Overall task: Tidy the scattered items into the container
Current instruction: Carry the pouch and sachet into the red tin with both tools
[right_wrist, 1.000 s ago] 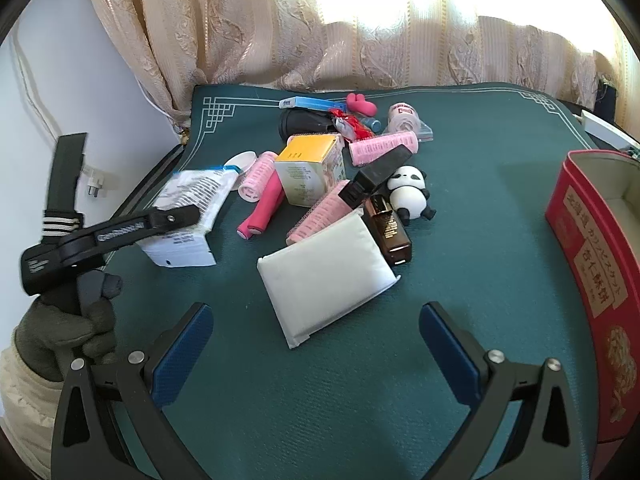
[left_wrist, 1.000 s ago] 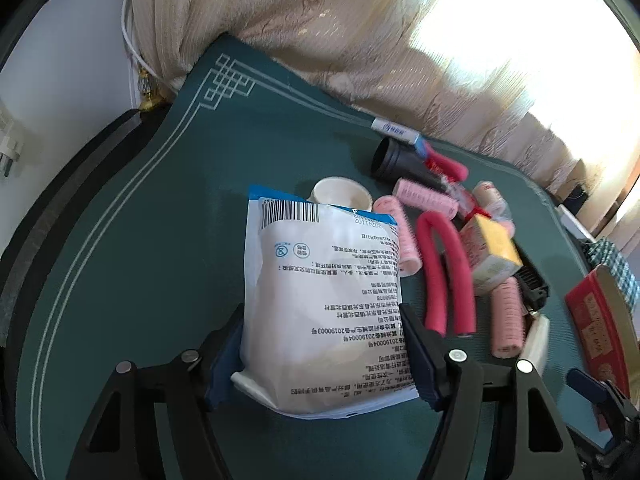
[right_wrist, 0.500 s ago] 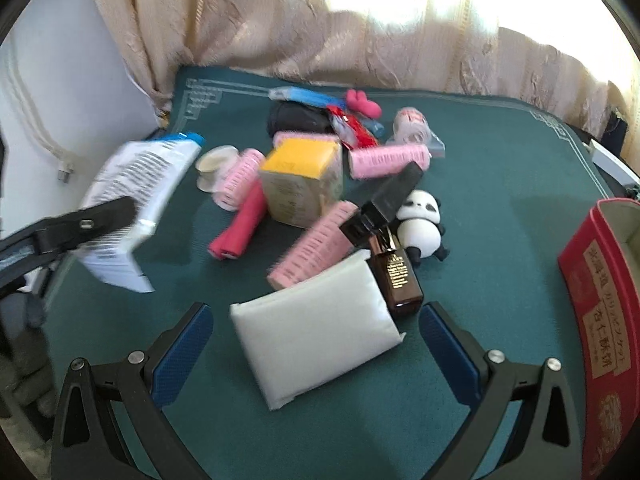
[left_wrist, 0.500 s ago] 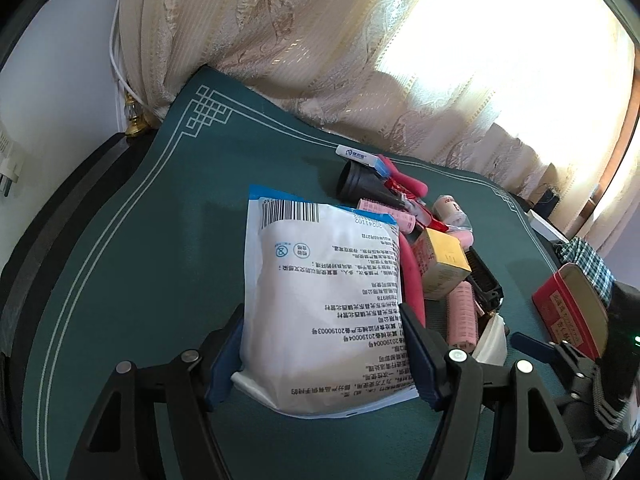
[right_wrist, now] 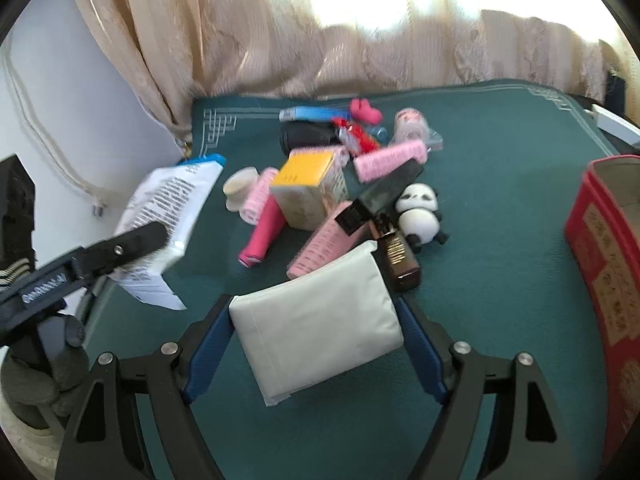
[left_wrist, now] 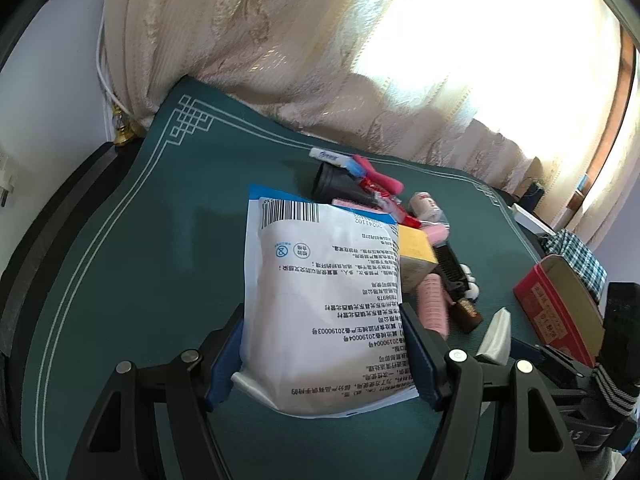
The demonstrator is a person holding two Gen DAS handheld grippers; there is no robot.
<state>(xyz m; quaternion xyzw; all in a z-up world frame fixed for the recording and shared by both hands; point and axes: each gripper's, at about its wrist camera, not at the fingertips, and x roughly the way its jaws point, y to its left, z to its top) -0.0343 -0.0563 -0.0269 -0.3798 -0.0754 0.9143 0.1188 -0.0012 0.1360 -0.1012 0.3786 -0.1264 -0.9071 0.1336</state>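
**Two packets clamped, one per gripper**

Whereas a second ago the right gripper (right_wrist: 316, 344) was spread wide short of it, the plain white pouch (right_wrist: 316, 320) is now pinched between its jaws. One printed white sachet (left_wrist: 324, 304), barcoded and blue-edged, is kept clamped by the left gripper (left_wrist: 324, 356), raised off the green mat (left_wrist: 160, 260). One red tin (right_wrist: 600, 248) is seen right of the right jaws.

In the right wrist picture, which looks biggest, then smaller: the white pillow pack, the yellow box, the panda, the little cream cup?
1. white pillow pack, though it is nearest the camera, which enlarges it
2. yellow box
3. panda
4. cream cup; it looks close to the panda in size, so the order is unsure
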